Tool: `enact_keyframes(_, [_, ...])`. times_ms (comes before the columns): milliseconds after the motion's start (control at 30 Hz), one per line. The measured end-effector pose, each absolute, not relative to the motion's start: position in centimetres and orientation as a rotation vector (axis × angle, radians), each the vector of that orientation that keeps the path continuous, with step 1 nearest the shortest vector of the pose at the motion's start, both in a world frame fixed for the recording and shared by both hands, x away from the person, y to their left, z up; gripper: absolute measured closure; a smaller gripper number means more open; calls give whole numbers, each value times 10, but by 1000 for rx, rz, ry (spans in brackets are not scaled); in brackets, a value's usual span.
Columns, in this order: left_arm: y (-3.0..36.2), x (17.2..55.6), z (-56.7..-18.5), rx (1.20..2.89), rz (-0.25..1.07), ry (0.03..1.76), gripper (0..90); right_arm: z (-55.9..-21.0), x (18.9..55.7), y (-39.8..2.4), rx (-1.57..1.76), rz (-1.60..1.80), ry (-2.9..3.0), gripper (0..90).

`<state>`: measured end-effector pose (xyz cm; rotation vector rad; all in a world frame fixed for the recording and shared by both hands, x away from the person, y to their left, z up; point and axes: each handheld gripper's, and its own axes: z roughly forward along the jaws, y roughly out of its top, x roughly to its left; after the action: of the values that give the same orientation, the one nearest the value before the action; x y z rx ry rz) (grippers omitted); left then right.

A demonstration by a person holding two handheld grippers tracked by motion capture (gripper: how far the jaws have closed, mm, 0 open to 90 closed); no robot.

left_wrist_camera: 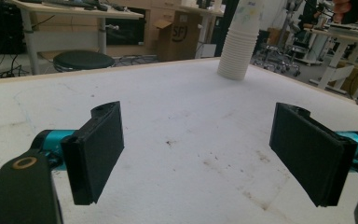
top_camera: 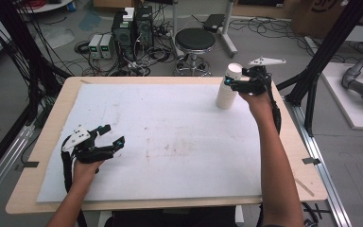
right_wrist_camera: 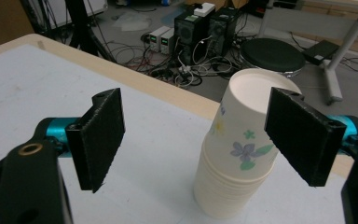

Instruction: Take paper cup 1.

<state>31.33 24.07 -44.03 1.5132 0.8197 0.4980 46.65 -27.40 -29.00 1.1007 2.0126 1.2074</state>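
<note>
A stack of upturned white paper cups (top_camera: 228,87) with flower prints stands at the far right of the white sheet (top_camera: 170,142). My right gripper (top_camera: 231,84) hovers at the top of the stack, open. In the right gripper view the stack (right_wrist_camera: 235,158) rises between the jaws, close by the right pad (right_wrist_camera: 303,135) and well apart from the left pad (right_wrist_camera: 98,137). My left gripper (top_camera: 114,134) rests low at the near left, open and with nothing in it. In the left gripper view its jaws (left_wrist_camera: 205,154) stand wide, and the stack (left_wrist_camera: 239,44) shows far off across the sheet.
The sheet lies on a wooden table (top_camera: 52,123), whose far edge runs just behind the stack. Beyond that edge are a black stool (top_camera: 195,40), computer towers (top_camera: 132,28) and tangled cables on the floor. Black frame posts (top_camera: 328,47) stand to the right.
</note>
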Motion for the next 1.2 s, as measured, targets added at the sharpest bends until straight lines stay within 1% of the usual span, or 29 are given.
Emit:
enact_keyframes(467, [241,315,-441,1507,496,826,176,-282,511,-273,1197,1084,1983,206])
enact_keyframes(600, [241,314,-441,1509,497,823,176,-285,522,-273,1240,1030,1986,206])
enact_keyframes(1067, [243,314,-441,1509,496,824,177,-301,538,-272,1333,1028,1996,206])
enact_keyframes(1133, [243,314,-441,1511,497,824,177,-303,540,-272,1341,1037,1997,217])
enact_keyframes(1200, [243,314,-441,1510,497,824,178,-306,541,-271,1353,1026,2002,267])
